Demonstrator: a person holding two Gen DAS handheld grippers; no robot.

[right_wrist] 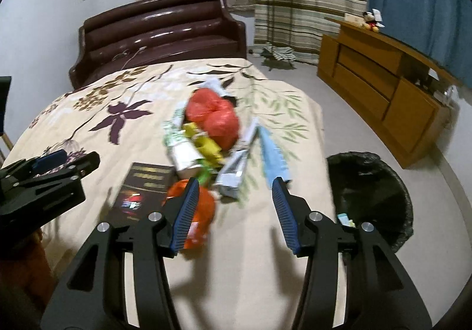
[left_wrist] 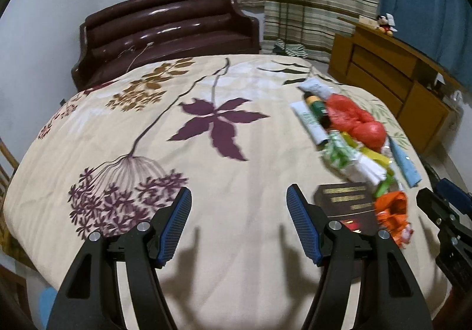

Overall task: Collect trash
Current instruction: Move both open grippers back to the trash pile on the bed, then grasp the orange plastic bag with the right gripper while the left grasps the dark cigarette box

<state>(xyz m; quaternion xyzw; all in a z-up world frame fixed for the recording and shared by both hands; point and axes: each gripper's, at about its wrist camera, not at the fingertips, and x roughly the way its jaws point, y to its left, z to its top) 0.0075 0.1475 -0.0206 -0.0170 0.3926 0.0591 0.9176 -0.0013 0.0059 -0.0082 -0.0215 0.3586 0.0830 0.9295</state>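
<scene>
Now you are holding the left gripper (left_wrist: 239, 206) over a bare stretch of the cream floral bedspread (left_wrist: 236, 170), its blue ribbed pads standing well apart with nothing between them. You are keeping it left of the litter: the flat black box with gold lettering (left_wrist: 343, 201) is lying just beside its right finger, and the rest of the pile is trailing away further right.

Moving across, your right gripper (right_wrist: 234, 185) is sitting much nearer the trash. Its jaws are parted about halfway and gripping nothing; the crumpled orange wrapper (right_wrist: 196, 212) is lying against the outside of its left finger, not between the pads. Just ahead of the tips, the silver-grey foil sachet (right_wrist: 236, 164) and the pale blue strip of packaging (right_wrist: 273, 161) are lying with their long axes running away from you, roughly in line with the fingers. Beyond them the red plastic bag (right_wrist: 215, 117) is resting mid-bed.

Further right, the black-lined waste bin (right_wrist: 371, 191) is standing on the floor beside the bed, so judging by this, the right hand is better placed for both pick and drop.
</scene>
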